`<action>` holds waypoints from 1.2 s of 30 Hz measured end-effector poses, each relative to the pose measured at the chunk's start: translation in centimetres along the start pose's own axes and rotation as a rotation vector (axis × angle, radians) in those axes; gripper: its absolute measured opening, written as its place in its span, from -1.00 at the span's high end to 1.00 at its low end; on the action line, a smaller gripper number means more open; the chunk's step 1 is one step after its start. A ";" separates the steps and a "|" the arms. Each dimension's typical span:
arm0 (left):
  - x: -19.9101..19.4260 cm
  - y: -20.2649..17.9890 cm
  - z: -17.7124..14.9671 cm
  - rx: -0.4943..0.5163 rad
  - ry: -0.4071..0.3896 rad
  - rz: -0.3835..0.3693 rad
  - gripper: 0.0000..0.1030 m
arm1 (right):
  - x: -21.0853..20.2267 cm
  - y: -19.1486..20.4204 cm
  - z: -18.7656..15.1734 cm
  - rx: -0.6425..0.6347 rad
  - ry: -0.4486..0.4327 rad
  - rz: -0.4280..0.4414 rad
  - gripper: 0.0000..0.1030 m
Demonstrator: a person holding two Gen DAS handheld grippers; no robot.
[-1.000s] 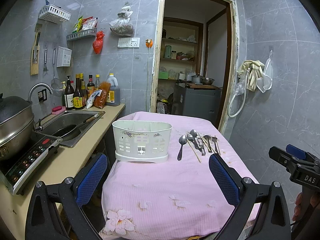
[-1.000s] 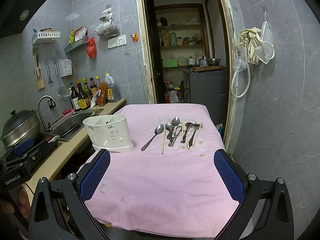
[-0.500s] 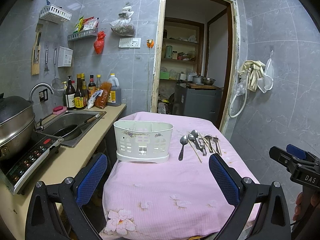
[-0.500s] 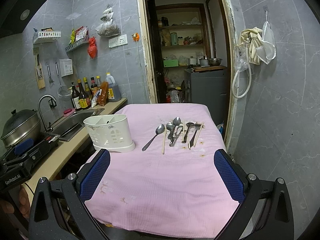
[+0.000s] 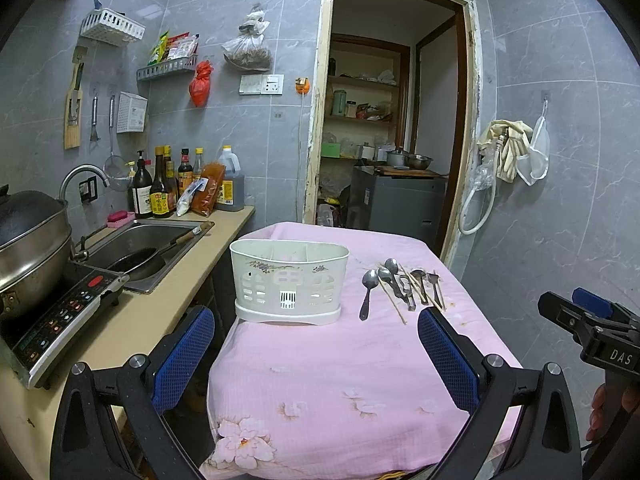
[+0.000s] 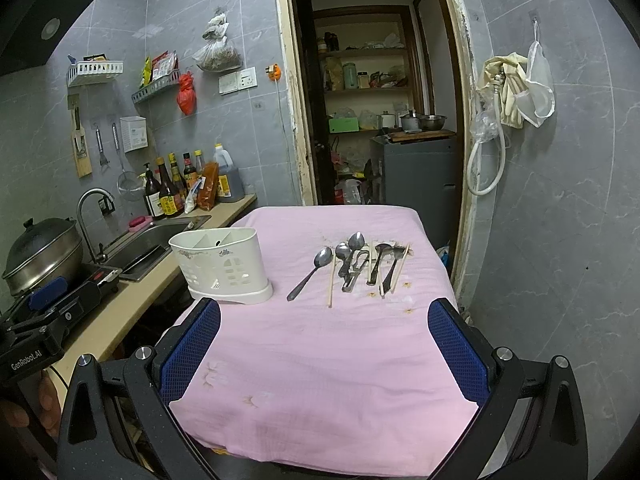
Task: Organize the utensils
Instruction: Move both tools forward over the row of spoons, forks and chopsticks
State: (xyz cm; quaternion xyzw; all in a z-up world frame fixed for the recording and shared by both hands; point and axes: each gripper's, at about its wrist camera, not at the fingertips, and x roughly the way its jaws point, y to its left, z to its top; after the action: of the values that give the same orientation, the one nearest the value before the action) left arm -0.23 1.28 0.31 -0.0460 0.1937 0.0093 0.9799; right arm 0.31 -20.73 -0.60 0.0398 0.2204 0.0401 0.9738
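1. So far nothing looked sorted: the white slotted plastic utensil holder (image 6: 224, 266) stood apparently empty on the pink-clothed bench (image 6: 320, 360).
2. The steel spoons, forks and wooden chopsticks (image 6: 352, 266) lay loose just beside it.
3. Both the left tool (image 5: 316, 354) and the right tool (image 6: 324, 354) hung spread wide, gripping nothing.
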 end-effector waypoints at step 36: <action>8.5 -3.6 6.4 0.065 -0.103 -0.075 -0.99 | 5.8 -4.5 8.0 -0.003 -0.145 -0.040 -0.98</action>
State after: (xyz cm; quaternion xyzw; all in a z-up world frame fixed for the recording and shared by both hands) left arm 10.21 -1.72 3.30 -0.0206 0.1413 -0.0313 0.9893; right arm 9.32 -25.13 3.71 0.0365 0.1497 0.0179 0.9879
